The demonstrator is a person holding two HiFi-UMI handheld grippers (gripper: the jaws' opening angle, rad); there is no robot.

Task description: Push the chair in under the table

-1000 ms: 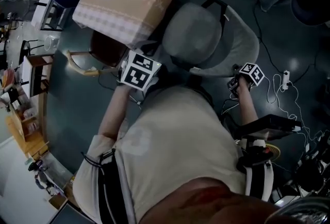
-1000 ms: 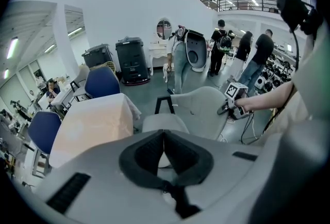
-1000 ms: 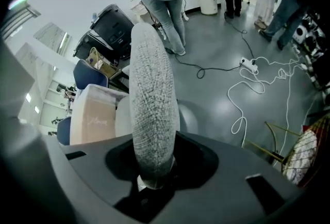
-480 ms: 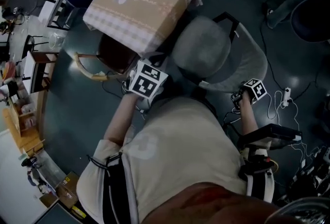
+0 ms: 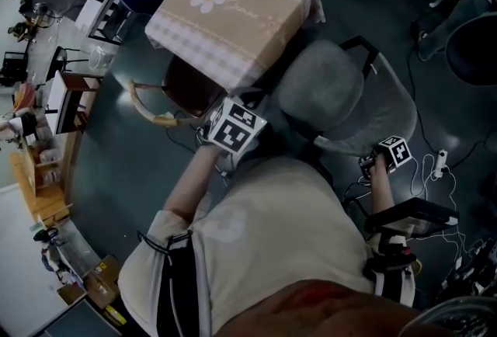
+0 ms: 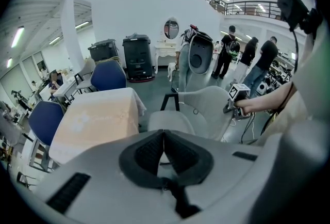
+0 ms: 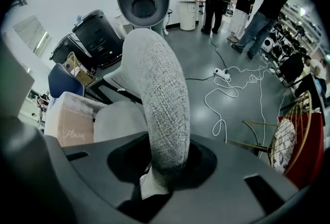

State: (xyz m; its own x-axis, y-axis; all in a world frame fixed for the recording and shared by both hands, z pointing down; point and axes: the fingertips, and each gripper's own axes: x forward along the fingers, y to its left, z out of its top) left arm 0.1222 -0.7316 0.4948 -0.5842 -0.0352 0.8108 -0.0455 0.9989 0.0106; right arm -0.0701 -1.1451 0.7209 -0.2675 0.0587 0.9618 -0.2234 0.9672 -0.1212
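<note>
While the left gripper point(image 6: 163, 148) hangs free with its fingers point(image 6: 147, 155) pressed together on nothing, the right gripper point(image 7: 164, 162) has just been closing its fingers point(image 7: 125, 161) on the grey chair point(image 5: 365, 122), whose backrest point(image 7: 160, 83) edge is pinched between them. Its seat point(image 5: 320, 87) sits just beside the cloth-covered worktop's point(image 5: 233, 13) near corner, perhaps slightly under it.

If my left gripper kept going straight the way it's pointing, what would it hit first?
Probably the grey chair's seat, just beyond the tips of the shut left gripper; the table lies off to the left. Depth is uncertain.
</note>
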